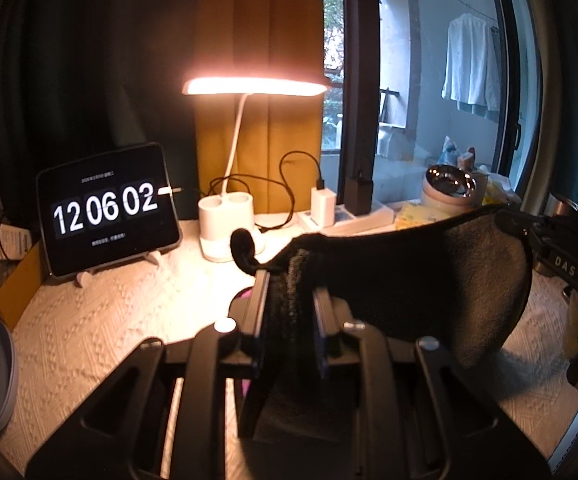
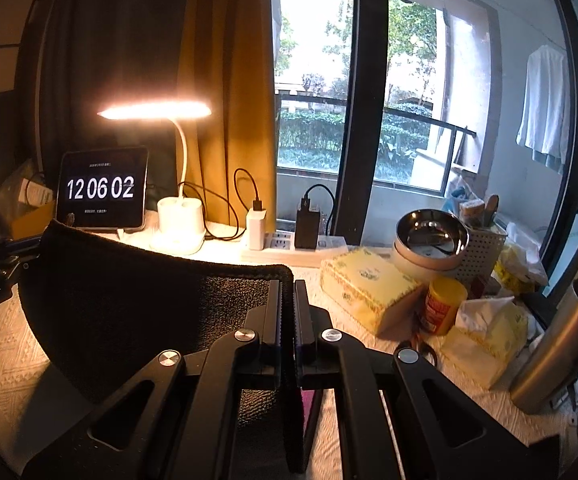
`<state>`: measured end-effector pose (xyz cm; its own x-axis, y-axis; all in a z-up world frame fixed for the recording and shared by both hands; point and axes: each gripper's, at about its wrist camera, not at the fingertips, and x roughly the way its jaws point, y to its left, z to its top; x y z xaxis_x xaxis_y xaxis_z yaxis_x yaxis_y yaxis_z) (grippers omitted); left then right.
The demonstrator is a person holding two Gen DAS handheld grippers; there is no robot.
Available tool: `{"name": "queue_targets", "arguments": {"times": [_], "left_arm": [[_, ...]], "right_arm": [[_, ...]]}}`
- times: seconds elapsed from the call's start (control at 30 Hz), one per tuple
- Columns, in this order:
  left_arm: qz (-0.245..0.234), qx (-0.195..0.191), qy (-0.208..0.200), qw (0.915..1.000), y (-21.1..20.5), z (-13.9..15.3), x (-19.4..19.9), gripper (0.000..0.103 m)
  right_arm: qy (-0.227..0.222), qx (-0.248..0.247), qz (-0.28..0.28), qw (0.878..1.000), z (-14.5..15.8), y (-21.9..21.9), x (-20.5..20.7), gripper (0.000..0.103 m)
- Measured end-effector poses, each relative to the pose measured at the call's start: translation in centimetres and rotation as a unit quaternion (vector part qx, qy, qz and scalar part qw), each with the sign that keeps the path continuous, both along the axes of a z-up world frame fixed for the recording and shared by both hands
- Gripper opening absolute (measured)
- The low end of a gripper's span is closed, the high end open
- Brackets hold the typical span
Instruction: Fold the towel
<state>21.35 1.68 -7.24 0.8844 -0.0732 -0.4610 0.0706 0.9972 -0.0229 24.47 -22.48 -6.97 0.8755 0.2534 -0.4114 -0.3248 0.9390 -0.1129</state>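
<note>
A dark grey towel [image 1: 429, 276] hangs stretched in the air between my two grippers, above the white textured tablecloth [image 1: 101, 320]. My left gripper [image 1: 289, 288] is shut on one top corner, with bunched cloth between its fingers and a small hanging loop [image 1: 245, 248] poking up beside it. My right gripper [image 2: 287, 292] is shut on the other top corner, its jaws nearly together on the towel [image 2: 137, 300] edge. In the left wrist view the right gripper [image 1: 529, 228] shows at the right, pinching the far corner. The towel sags in a curve between the grips.
At the back stand a tablet clock [image 1: 107, 210], a lit desk lamp [image 1: 225, 224] and a power strip with chargers [image 2: 289, 240]. On the right are a tissue box [image 2: 369, 288], stacked bowls [image 2: 429, 244], a yellow jar [image 2: 443, 306], a tissue pack [image 2: 485, 340] and a steel flask [image 2: 557, 344].
</note>
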Motion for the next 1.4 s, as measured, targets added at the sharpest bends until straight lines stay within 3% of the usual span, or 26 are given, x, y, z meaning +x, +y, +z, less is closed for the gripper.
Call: {"name": "queue_targets", "arguments": {"times": [0.6,1.07,1.4], "left_arm": [[0.011,0.023,0.010,0.9996,-0.4,-2.1,6.2,0.020],[0.028,0.024,0.078,0.9963,0.5,-6.5,11.1,0.020],[0.038,0.027,0.147,0.9880,0.7,-8.9,13.7,0.022]], "right_arm": [[0.001,-0.032,-0.023,0.999,-2.7,1.9,6.0,0.005],[0.046,-0.063,-0.034,0.996,-6.5,3.5,10.4,0.005],[0.073,-0.093,-0.050,0.992,-8.1,4.0,12.2,0.005]]}}
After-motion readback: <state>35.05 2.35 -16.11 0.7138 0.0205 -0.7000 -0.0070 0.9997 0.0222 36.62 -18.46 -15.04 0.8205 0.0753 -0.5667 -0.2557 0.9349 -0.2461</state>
